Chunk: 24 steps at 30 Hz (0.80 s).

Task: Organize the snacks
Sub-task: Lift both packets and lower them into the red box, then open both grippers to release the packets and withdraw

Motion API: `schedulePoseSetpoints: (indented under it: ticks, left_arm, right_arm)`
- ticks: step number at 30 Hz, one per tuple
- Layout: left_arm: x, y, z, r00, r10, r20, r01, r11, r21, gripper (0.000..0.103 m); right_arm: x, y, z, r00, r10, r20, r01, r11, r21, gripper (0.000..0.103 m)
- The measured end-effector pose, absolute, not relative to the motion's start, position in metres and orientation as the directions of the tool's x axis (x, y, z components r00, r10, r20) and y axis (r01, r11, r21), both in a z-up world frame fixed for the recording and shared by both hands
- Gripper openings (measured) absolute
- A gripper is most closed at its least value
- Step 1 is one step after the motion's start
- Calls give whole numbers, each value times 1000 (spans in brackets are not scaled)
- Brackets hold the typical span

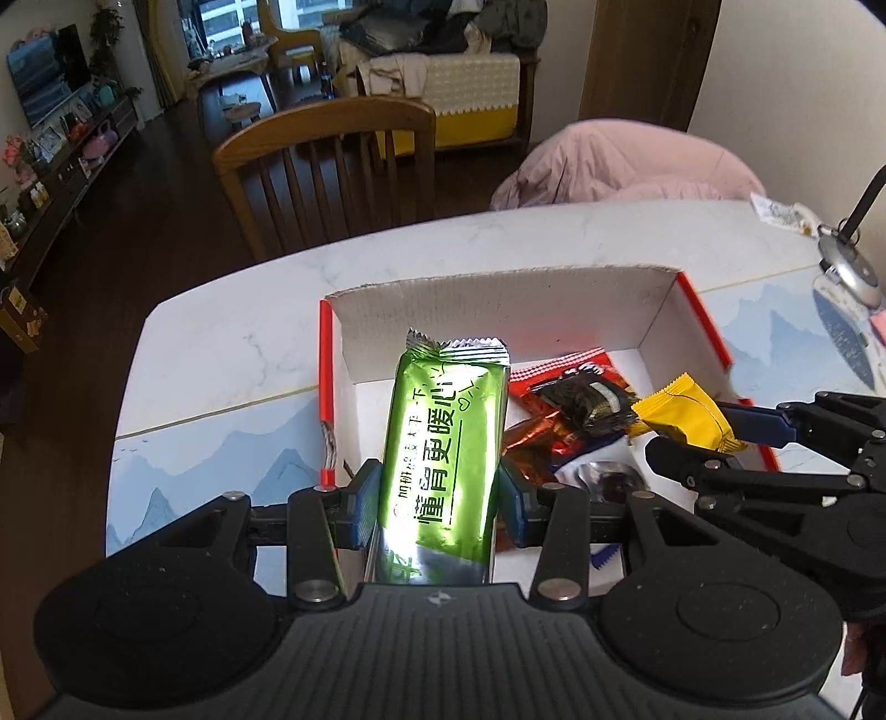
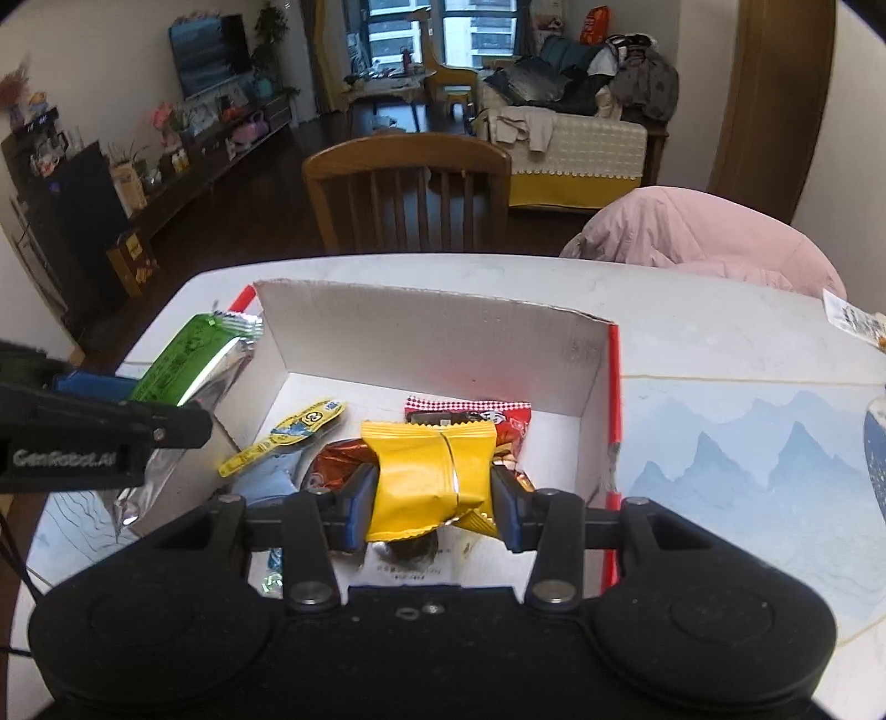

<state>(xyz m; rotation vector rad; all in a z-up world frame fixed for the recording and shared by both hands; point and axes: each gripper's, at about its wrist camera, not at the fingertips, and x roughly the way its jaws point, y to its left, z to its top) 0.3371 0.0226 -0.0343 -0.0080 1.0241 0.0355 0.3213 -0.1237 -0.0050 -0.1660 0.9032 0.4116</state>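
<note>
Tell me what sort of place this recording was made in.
Most likely a home's open dining and living room: a marble-look dining table with a wooden chair, a clothes-piled sofa behind, and a wall television.

Your green foil packet (image 1: pixel 443 465) hangs lengthwise over the red-edged cardboard box (image 1: pixel 659 310); your yellow packet (image 2: pixel 432 476), creased mid-face, sits above the mixed wrappers (image 2: pixel 332 437) lying inside it.

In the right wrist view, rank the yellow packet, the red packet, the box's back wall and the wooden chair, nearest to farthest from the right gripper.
1. yellow packet, held between the right gripper fingers
2. red packet, just behind, inside the box
3. back wall of the box
4. wooden chair, beyond the table
</note>
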Motion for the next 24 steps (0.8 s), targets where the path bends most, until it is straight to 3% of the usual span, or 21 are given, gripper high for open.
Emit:
schedulePoseSetpoints:
  ticks: [24]
  left_arm:
    - [384,17,-105,351,51,-935,25,998,63,43]
  right_arm:
    - [330,-93,-47,464,234,-854,-517,855,-47,43]
